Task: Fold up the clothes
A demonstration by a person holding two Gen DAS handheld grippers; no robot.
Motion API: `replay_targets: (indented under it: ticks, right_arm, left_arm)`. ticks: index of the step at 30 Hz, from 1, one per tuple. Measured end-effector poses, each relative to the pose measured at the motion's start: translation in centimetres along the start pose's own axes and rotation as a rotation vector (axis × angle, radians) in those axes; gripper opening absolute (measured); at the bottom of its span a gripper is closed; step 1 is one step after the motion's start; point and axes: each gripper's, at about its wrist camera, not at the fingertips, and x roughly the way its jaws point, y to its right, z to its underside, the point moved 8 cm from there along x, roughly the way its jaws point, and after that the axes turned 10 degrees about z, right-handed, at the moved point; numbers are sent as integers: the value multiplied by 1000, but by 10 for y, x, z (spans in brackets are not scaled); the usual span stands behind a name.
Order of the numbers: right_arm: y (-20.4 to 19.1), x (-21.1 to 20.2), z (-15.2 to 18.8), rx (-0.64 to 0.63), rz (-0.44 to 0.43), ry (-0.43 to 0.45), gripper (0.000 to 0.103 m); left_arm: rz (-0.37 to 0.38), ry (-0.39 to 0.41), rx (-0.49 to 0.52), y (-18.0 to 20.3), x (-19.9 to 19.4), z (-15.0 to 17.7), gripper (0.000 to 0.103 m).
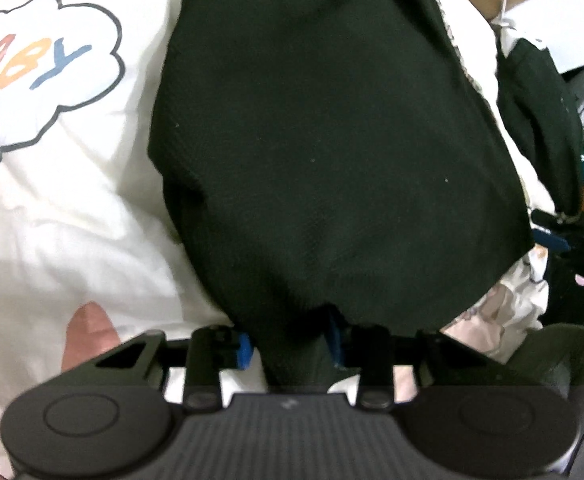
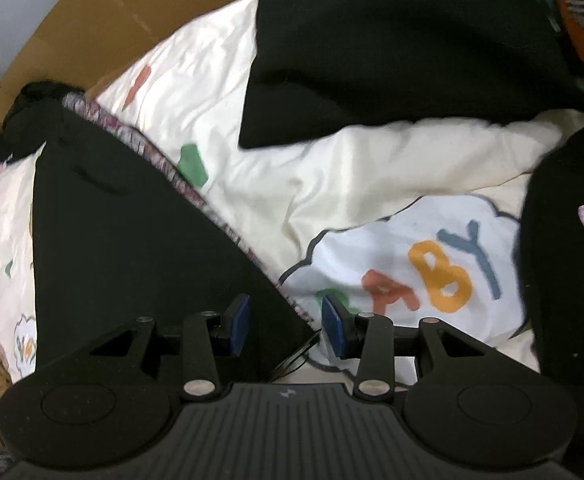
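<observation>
Between the blue pads of the left gripper (image 1: 290, 346), left wrist view: a bunched corner of the black garment (image 1: 323, 140). Jaws partly closed; the cloth fills the gap and looks pinched. Garment spreads from the fingers toward 12 o'clock over the white quilt (image 1: 72, 220). Right gripper (image 1: 551, 236) shows at 3 o'clock, at the garment's edge.

Right wrist view: right gripper (image 2: 286, 326), jaws partly apart, garment corner (image 2: 132, 240) between the pads; contact on both pads cannot be confirmed. Cloth runs toward 10 o'clock. Folded black piece (image 2: 391, 52) lies at 12 o'clock.
</observation>
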Motion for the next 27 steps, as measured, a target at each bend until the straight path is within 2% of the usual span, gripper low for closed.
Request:
replay_targets:
  ticks: [7,14,16,18,19,20,25,27]
  right_arm:
    - [-6,18,0,-54,39,-41,44]
    - [-14,32,3,-98,19,-89,44]
    - [-19,34,6,-127,3,-104,43]
    - [-24,36,9,-148,-20,-120,35]
    - [-26,37,10,-155,-36,-129,24]
    - [-27,36,10,-157,-45,-132,20]
    - [-31,25,9,-159,-104,-110,17]
    - [-32,14,8,-163,-126,-82,17]
  left_arm:
    - [-11,1,18,-2,-5,-16,32]
    - [-24,-1,26,-4,1,-34,31]
    - [-25,-6,29,-2,1,-35,28]
    - [-17,-11,35,0,-3,-30,19]
    - [-12,-12,40,1,-7,-28,13]
    - [-8,-12,47,1,-9,-28,11]
    - [-13,16,76,9,-18,-36,8]
    - [-10,19,86,7,-33,-31,8]
